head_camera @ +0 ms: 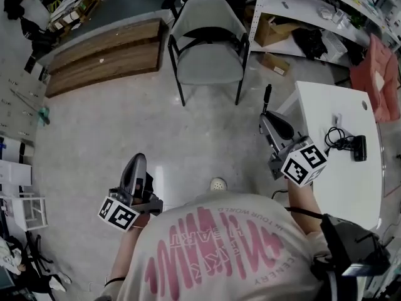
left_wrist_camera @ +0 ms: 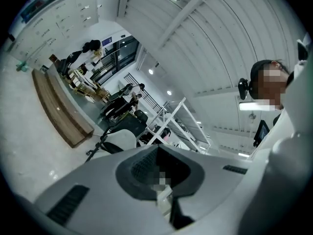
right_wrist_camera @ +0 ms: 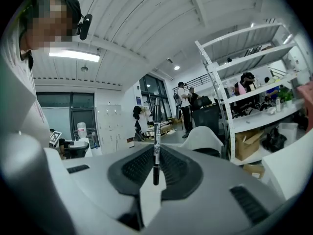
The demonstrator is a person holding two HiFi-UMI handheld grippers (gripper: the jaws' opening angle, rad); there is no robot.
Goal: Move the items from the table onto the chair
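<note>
The grey chair (head_camera: 208, 64) stands ahead of me with nothing on its seat; it also shows as a pale shell (right_wrist_camera: 203, 137) past the right jaws. My right gripper (head_camera: 268, 118) hovers between the chair and the white table (head_camera: 338, 193), shut on a black pen (head_camera: 267, 96). The pen (right_wrist_camera: 156, 146) stands upright between the pads. A black device with a coiled cable (head_camera: 351, 144) lies on the table. My left gripper (head_camera: 136, 163) is low at the left over the floor, its jaws together and nothing between them (left_wrist_camera: 159, 169).
Wooden planks (head_camera: 103, 55) lie on the floor left of the chair. White shelving (head_camera: 301, 5) with cardboard boxes (head_camera: 272, 30) stands behind it. A pink cloth (head_camera: 376, 80) hangs past the table's far end. People stand far off in the room.
</note>
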